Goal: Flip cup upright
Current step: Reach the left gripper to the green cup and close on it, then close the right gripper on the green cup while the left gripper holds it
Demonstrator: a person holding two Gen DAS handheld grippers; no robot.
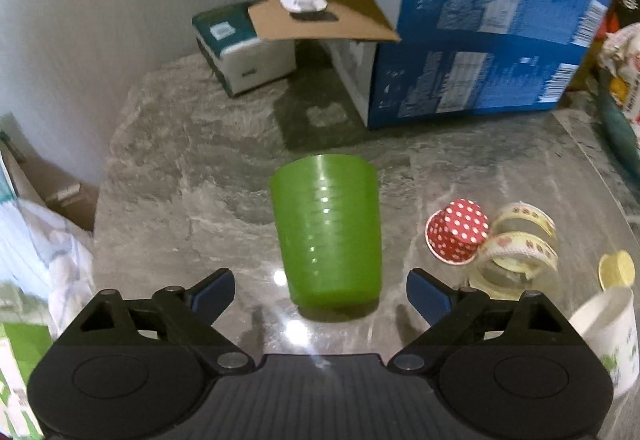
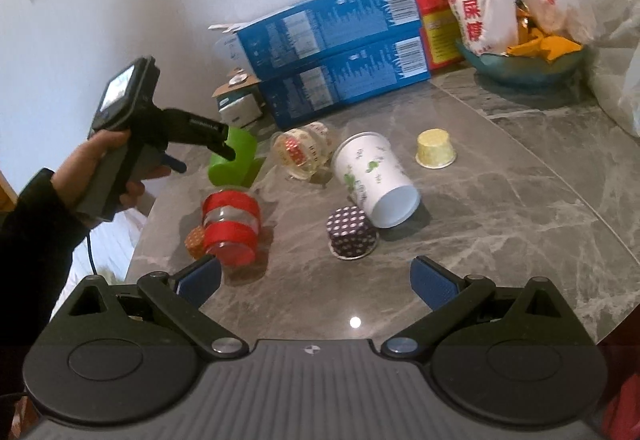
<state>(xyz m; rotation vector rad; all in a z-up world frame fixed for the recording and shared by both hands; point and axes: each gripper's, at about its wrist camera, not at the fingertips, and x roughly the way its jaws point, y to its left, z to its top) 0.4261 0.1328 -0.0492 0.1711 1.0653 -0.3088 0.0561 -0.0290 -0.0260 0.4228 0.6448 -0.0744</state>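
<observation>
A green plastic cup (image 1: 326,232) stands on the grey marble table; I cannot tell from the left wrist view whether its mouth faces up or down. My left gripper (image 1: 320,294) is open, its blue pads on either side of the cup's near end, not touching. The cup also shows in the right wrist view (image 2: 234,160), with the left gripper (image 2: 204,152) at it. A white paper cup with a green print (image 2: 374,180) lies on its side, mouth towards me. My right gripper (image 2: 316,280) is open and empty above the table's near part.
Small paper cups stand mouth-down: red dotted (image 1: 458,236), dark dotted (image 2: 352,234), yellow (image 2: 436,148). A ribbon-wrapped jar (image 1: 516,252) and a red-taped jar (image 2: 232,228) lie nearby. Blue boxes (image 2: 336,68), a small teal box (image 1: 240,48) and a bowl of bags (image 2: 524,60) line the back.
</observation>
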